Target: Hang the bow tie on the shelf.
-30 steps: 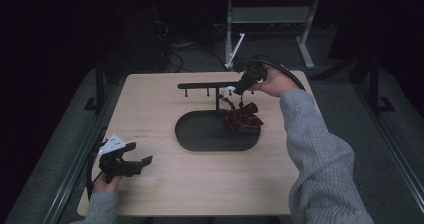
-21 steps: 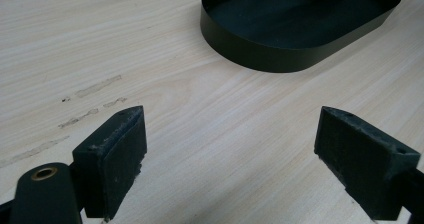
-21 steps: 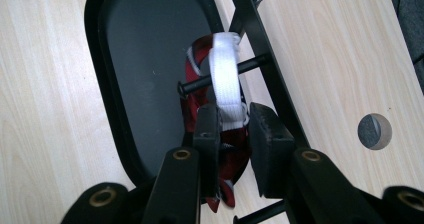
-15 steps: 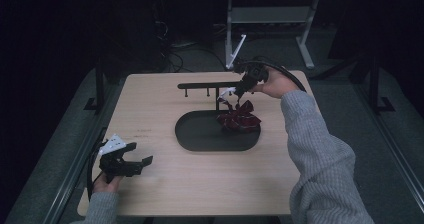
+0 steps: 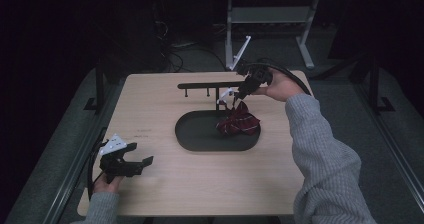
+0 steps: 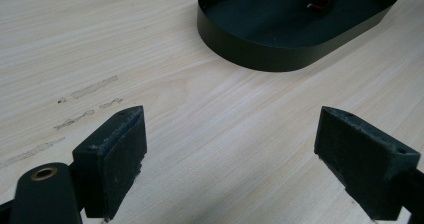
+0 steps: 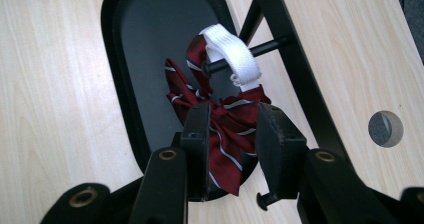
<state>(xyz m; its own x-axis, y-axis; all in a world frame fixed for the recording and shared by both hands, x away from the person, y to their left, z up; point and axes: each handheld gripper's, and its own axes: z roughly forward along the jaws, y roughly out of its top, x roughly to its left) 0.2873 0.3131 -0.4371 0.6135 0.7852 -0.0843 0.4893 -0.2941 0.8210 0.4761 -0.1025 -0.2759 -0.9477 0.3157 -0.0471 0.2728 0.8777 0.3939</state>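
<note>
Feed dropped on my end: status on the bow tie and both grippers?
Right gripper just opening, fingers astride the bow tie. Its white strap looped on the rack peg. Left gripper open, idle. Nothing in the way.

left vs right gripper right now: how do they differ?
The left gripper has its jaws wide apart over bare table, nothing between them; the right gripper stands narrower, jaws just opening, with the striped red bow tie between them. The left sits near the table's front corner; the right is at the rack. Both have black padded jaws.
</note>
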